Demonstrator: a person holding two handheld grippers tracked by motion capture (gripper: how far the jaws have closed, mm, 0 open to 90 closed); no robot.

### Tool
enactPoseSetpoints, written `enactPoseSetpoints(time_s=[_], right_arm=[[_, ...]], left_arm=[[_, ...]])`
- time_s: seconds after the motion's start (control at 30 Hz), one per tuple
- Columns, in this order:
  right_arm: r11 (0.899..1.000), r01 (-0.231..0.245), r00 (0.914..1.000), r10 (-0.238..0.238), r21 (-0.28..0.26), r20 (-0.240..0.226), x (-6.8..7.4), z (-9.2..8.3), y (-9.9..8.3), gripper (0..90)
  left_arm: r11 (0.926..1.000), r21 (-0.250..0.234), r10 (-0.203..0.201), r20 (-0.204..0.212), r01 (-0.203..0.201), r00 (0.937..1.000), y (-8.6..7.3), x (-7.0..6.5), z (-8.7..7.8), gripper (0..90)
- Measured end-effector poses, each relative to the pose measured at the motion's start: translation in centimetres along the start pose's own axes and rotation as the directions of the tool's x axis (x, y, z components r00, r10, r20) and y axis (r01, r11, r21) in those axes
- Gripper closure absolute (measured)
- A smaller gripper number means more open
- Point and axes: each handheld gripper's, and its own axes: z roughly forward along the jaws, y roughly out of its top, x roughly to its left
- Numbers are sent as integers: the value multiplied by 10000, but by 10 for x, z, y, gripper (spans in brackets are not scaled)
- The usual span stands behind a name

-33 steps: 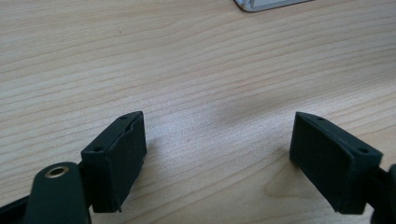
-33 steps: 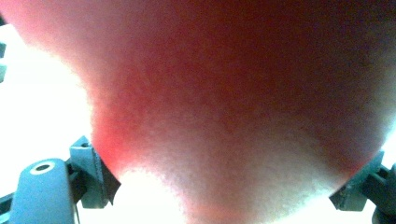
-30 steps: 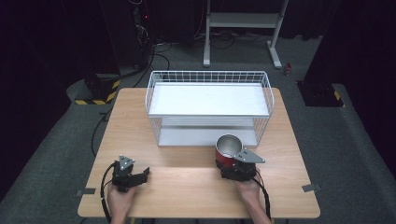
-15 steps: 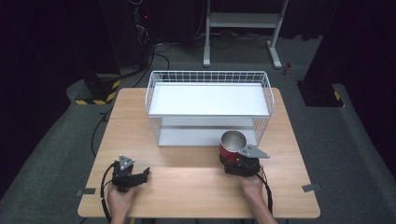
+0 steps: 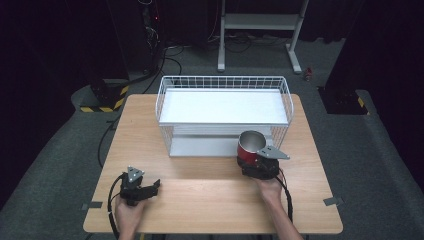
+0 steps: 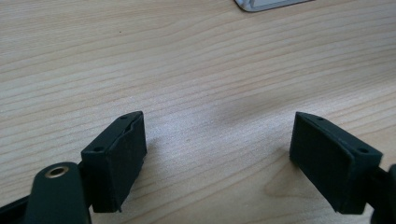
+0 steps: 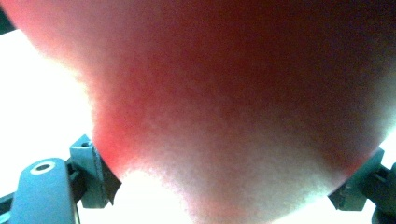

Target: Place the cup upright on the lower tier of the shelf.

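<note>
Seen from above: a person's two hands come in from the near edge of a pale wooden worktop, each holding a black two-jaw tool.

Right tool: its jaws are spread wide and clamped on a round red metal cup w/ a silver inside. The cup sits upright between the jaws, open mouth up, just ahead of the tool's body and partly under its grey three-cornered plate. In the right gripper view the red cup wall is very close, blurred, w/ a black jaw pressed against it on each side; the background there is washed out white.

Just beyond the cup & right tool stands a white wire basket w/ a flat white shelf board inside, a rectangular rack set on the far half of the worktop. The cup is right at the basket's near-right front corner; whether it touches the wire can't be told.

Left tool: well apart from the right tool, near the worktop's near-left corner. In the left gripper view its two black jaws stand wide apart over bare wood grain, nothing between them.

Dark floor, cables & a grey metal stand frame lie beyond the basket.
</note>
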Motion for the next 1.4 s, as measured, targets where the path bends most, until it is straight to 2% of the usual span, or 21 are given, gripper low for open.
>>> enactPoseSetpoints(time_s=[0.2, 0.37, 0.7, 1.13, 1.4], right_arm=[[9998, -200, 9994, 201, -35, 294, -9, 10, 8, 156], [9989, -436, 9980, 427, 178, 466, -13, 22, 12, 156], [9985, -344, 9972, 314, 435, 683, -16, 38, 14, 155], [9992, 14, 9964, -48, 405, 842, -21, 48, 14, 158], [9986, -367, 9949, 330, 373, 956, -20, 49, 14, 130]], left_arm=[[10000, -1, 2, 0, -2, 10000, 0, 0, 0, 188], [10000, 0, 2, 0, -2, 10000, 0, 0, 0, 188], [10000, 1, 7, 7, -7, 10000, 0, 0, 0, 187], [10000, -8, 21, 7, -20, 10000, 0, 0, 0, 187], [10000, -8, 22, 7, -22, 10000, 0, 0, 0, 187]])
